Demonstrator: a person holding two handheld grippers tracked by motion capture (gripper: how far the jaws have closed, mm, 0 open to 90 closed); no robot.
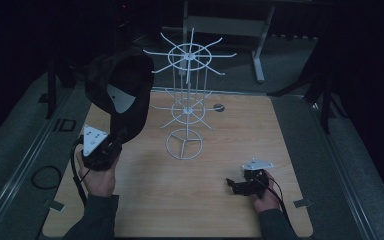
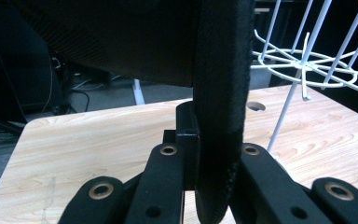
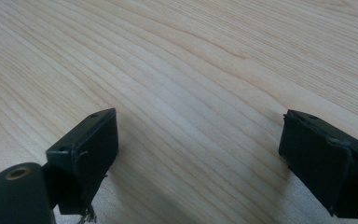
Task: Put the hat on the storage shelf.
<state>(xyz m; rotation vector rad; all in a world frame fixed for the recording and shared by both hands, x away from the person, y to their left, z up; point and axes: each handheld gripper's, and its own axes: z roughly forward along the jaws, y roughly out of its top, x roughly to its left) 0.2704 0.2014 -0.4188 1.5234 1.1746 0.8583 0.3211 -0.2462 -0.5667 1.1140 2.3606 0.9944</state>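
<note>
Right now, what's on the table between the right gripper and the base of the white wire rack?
Nothing: in the high view, bare wood separates the right gripper from the wire rack. The table is bare there.

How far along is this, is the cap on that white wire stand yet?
Not yet. Done: the left gripper is shut on the black cap, lifted off the table. In hand: the cap is held beside the white wire stand, apparently not hooked on it. Left, probably: hanging it on a prong. The right gripper rests open, low over the table.
</note>
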